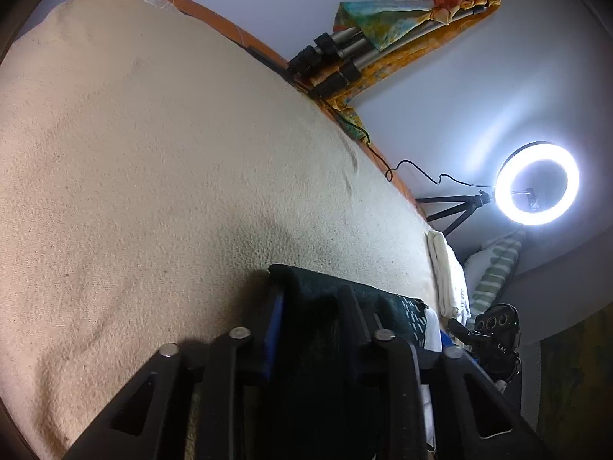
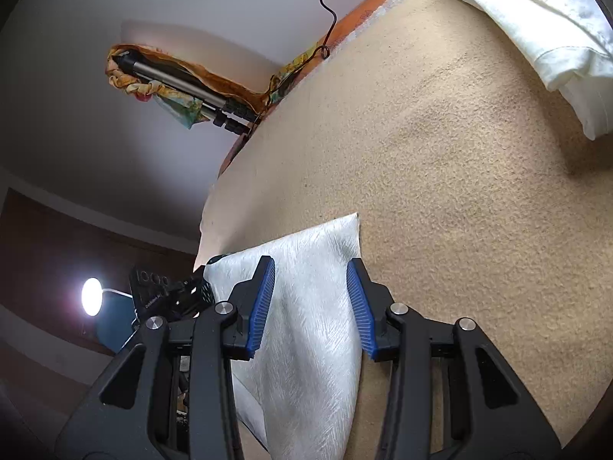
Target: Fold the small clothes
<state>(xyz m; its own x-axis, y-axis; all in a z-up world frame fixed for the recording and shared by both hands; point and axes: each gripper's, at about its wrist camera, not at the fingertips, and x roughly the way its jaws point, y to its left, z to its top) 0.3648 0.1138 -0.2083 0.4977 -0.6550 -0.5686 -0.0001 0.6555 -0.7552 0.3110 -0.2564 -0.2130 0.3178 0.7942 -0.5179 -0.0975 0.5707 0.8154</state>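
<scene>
A: Left gripper (image 1: 312, 320) status?
B: Jaws pinching a dark green knitted cloth (image 1: 325, 287) whose top edge stands just past the fingertips, over the beige textured blanket (image 1: 172, 172).
A: Right gripper (image 2: 311, 299)?
B: Jaws spread, blue ribbed pads (image 2: 264, 303) either side of a white shiny small garment (image 2: 310, 326) without touching it. The garment lies flat on the blanket; its far corner points away from the gripper, and its left edge is near the blanket's edge.
A: Free room?
B: Bare blanket extends ahead and to the right of the garment. Beyond lies a folded white cloth stack (image 2: 536, 38). An orange border (image 2: 367, 4) marks the blanket's far edge, with grey tripod legs (image 2: 184, 84) and a lit ring light (image 1: 538, 184) behind it.
</scene>
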